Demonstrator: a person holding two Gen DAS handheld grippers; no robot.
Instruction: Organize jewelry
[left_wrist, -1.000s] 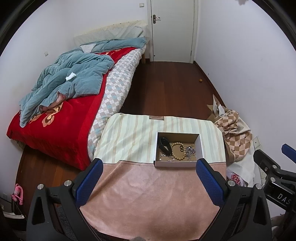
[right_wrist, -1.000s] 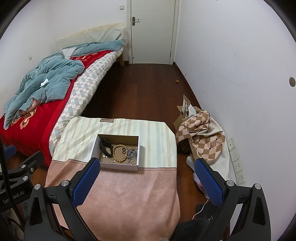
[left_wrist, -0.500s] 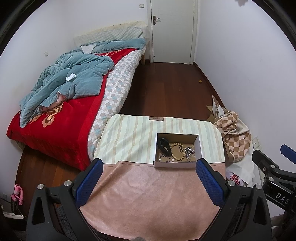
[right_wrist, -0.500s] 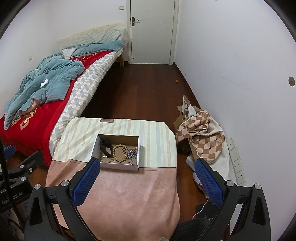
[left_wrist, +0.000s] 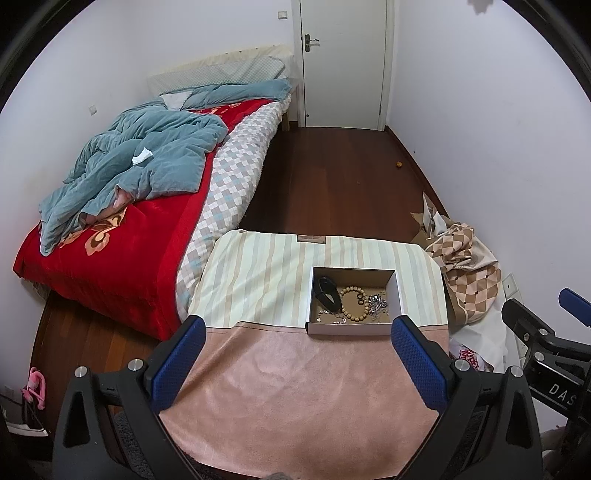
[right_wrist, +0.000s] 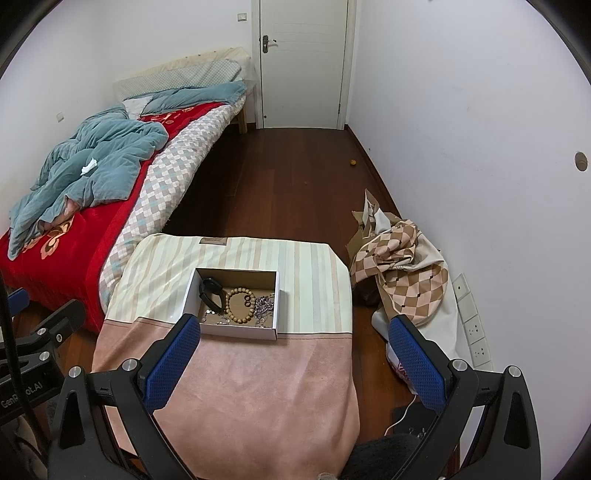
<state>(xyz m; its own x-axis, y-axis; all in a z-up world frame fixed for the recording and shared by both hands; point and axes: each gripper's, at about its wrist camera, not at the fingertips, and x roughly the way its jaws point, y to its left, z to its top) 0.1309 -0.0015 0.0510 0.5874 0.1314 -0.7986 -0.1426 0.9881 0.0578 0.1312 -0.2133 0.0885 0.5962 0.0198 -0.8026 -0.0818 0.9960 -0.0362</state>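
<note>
A shallow white cardboard box (left_wrist: 351, 328) (right_wrist: 192, 295) sits on the cloth-covered table. Inside lie a black band (left_wrist: 327, 291) (right_wrist: 211, 293), a wooden bead bracelet (left_wrist: 354, 304) (right_wrist: 240, 305), a tangle of silver chain (left_wrist: 376, 304) (right_wrist: 264, 304) and small pieces. My left gripper (left_wrist: 297, 363) is open and empty, held above the pink cloth in front of the box. My right gripper (right_wrist: 295, 360) is open and empty, also short of the box; its left finger (right_wrist: 173, 363) overlaps the box's near left corner in the right wrist view.
The table carries a pink and striped cloth (left_wrist: 295, 398) (right_wrist: 258, 387). A bed with a red blanket (left_wrist: 110, 251) stands to the left. A heap of checked fabric (right_wrist: 402, 280) lies on the floor by the right wall. A closed white door (left_wrist: 343, 62) is at the far end.
Both views have shifted very slightly; the box and jewelry lie as before. Both grippers stay open.
</note>
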